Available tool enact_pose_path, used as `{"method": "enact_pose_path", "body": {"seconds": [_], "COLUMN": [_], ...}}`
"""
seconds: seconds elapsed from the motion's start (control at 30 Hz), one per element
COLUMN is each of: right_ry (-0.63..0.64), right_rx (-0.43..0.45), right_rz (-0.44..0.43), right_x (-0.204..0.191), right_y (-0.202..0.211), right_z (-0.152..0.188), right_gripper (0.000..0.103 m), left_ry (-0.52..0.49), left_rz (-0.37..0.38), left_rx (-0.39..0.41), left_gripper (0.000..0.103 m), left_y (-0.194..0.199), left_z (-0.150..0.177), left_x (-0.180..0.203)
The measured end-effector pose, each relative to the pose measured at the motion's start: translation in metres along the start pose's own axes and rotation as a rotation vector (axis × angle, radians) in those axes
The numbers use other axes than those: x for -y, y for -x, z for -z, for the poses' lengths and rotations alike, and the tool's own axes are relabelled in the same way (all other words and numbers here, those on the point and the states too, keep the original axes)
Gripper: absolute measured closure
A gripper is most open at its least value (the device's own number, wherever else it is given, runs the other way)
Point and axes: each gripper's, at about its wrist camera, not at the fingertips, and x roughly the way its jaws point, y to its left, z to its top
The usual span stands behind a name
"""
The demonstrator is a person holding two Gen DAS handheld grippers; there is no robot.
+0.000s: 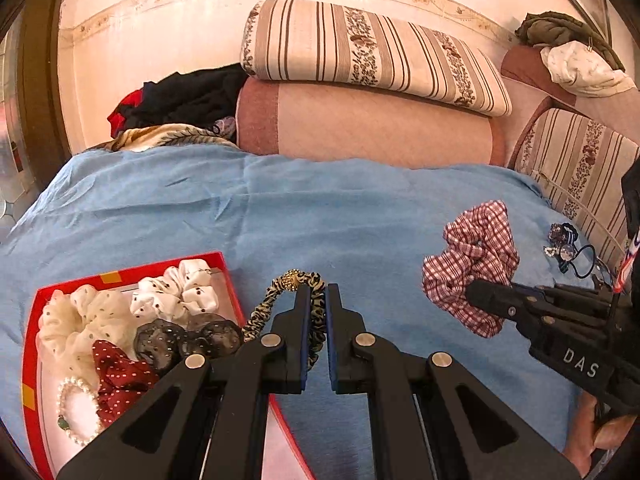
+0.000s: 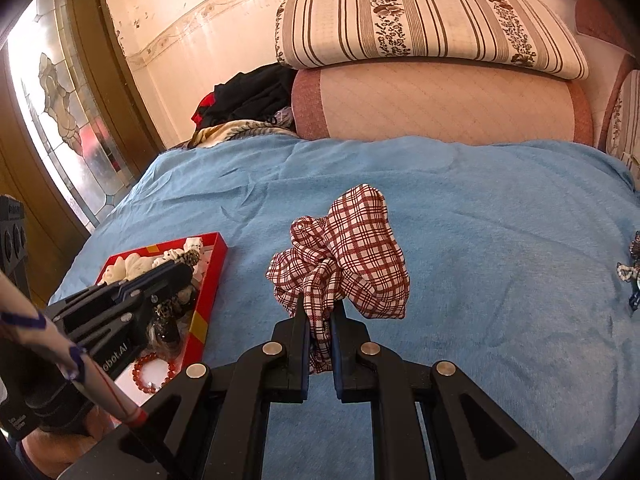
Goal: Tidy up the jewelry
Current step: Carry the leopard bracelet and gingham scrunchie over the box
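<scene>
Trouble starts at the red box (image 1: 30, 356): the left gripper (image 1: 318, 292), clamped on the leopard hairband (image 1: 276, 296) over its right wall, could drop it outside; further right, the right gripper (image 1: 474, 292) pinches the checked scrunchie (image 1: 472, 256), whose loose folds may slip free.

Bed cover (image 1: 320, 208) fills the middle of both views. Box (image 1: 30, 360) sits at lower left of the left wrist frame, scrunchies (image 1: 176, 292) and a bead bracelet (image 1: 76, 412) inside it. Thin hair band (image 1: 280, 292) hangs just right of the box, in the left gripper (image 1: 318, 292). Checked scrunchie (image 2: 352, 252) centre frame, in the right gripper (image 2: 320, 304). Small hair ties (image 1: 564, 244) far right. Bolster (image 1: 360, 128) behind, cushion (image 1: 368, 52) on top.
</scene>
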Motion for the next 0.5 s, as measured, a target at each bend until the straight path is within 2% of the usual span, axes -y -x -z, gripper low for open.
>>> {"method": "enact_pose_path", "body": {"seconds": [0.2, 0.5], "right_ry": [0.019, 0.080], "right_rx": [0.002, 0.016], "right_rz": [-0.003, -0.033], "right_x": [-0.012, -0.052], "right_y": [0.006, 0.013], "right_z": [0.006, 0.016], "right_gripper": [0.094, 0.094], "left_ry": [-0.017, 0.022], "left_rz": [-0.029, -0.060], "left_rx": [0.039, 0.090], "left_gripper": [0.096, 0.096], "left_y": [0.019, 0.055], "left_z": [0.000, 0.006], "left_x": [-0.006, -0.031]}}
